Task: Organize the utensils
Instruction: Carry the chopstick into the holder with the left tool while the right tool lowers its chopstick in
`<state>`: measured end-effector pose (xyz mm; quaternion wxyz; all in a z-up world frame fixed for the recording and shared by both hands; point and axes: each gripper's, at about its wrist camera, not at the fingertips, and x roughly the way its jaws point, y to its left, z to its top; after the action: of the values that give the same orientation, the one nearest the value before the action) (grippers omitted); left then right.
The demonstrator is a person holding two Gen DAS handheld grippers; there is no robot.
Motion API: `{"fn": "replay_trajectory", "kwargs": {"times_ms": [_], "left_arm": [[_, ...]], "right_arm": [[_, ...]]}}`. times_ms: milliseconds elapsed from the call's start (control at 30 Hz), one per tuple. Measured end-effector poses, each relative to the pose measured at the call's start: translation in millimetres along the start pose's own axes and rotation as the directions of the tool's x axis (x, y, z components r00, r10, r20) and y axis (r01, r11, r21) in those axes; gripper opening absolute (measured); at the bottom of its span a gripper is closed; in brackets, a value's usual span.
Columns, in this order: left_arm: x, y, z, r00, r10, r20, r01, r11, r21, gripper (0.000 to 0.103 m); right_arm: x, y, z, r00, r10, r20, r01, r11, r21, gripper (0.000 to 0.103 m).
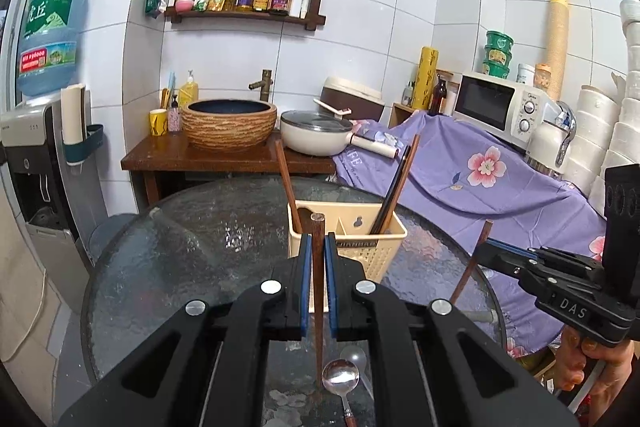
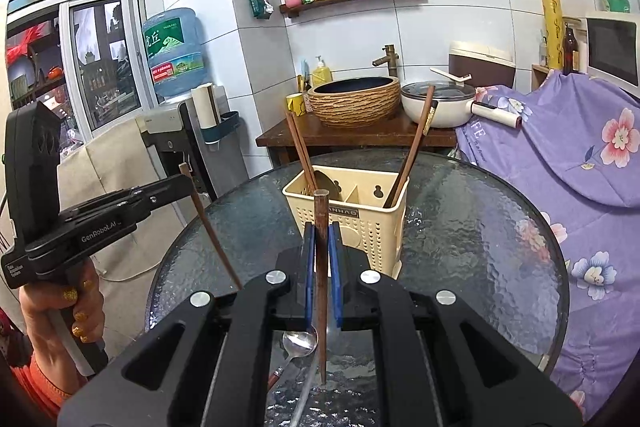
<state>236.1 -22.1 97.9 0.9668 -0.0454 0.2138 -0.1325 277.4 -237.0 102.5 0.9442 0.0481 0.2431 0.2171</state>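
Partly done: several chopsticks already stand in the basket (image 1: 347,229). Each tool, left (image 1: 319,247) and right (image 2: 321,239), grips one chopstick; a spoon (image 1: 340,375) lies on the counter (image 1: 192,247).

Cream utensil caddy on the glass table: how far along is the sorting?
Done: the cream perforated plastic caddy already holds several brown wooden chopsticks across its compartments. In hand: the left gripper and right gripper each have jaws shut on one brown wooden chopstick, both held upright short of the caddy. Left: a steel spoon lying on the round textured glass table.
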Motion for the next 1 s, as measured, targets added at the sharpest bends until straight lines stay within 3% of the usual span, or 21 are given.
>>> {"fn": "replay_trajectory", "kwargs": {"times_ms": [267,600,800,1000], "left_arm": [[2.7,-7.0,33.7,0.999,-0.034,0.030,0.034,0.999,0.001,0.007],[2.6,-8.6,114.0,0.994,-0.076,0.073,0.078,0.997,-0.018,0.007],[15.0,-6.6,160.7,0.993,-0.017,0.116,0.021,0.999,-0.033,0.007],[48.4,0.4,170.9,0.995,0.032,0.095,-0.026,0.998,-0.057,0.007]], "right_arm": [[2.0,-2.6,38.6,1.000,0.011,0.017,-0.011,1.000,0.013,0.008],[-10.8,-0.1,125.3,0.996,0.012,0.083,-0.014,1.000,0.022,0.008],[-16.3,-3.6,173.4,0.988,-0.033,0.152,0.028,0.999,0.036,0.008],[2.9,-6.3,189.9,0.982,-0.092,0.168,0.088,0.996,0.030,0.008]]}}
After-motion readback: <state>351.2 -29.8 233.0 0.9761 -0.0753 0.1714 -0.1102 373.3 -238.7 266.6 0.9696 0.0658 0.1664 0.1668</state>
